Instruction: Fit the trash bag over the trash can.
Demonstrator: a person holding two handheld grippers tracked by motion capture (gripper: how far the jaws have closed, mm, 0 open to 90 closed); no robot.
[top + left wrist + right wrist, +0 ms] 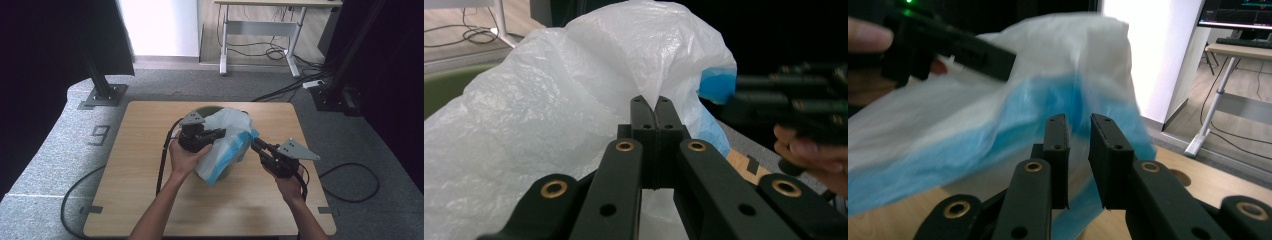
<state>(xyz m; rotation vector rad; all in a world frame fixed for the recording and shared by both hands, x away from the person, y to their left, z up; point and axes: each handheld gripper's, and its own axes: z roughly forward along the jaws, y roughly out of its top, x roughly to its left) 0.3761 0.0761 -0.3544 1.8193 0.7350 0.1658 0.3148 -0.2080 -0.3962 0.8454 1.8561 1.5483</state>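
- left tongs [655,107] clamped on white plastic bag [574,100]
- right tongs [1082,145] slightly apart, bag's blue edge [998,125] in the gap
- green bin [207,109] on table [140,150]

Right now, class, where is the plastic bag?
In the high view, the bag is at the table's middle, draped over a green bin, between the left gripper, shut on it, and the right gripper.

Left tongs [651,107] clamped, right tongs [1082,125] parted
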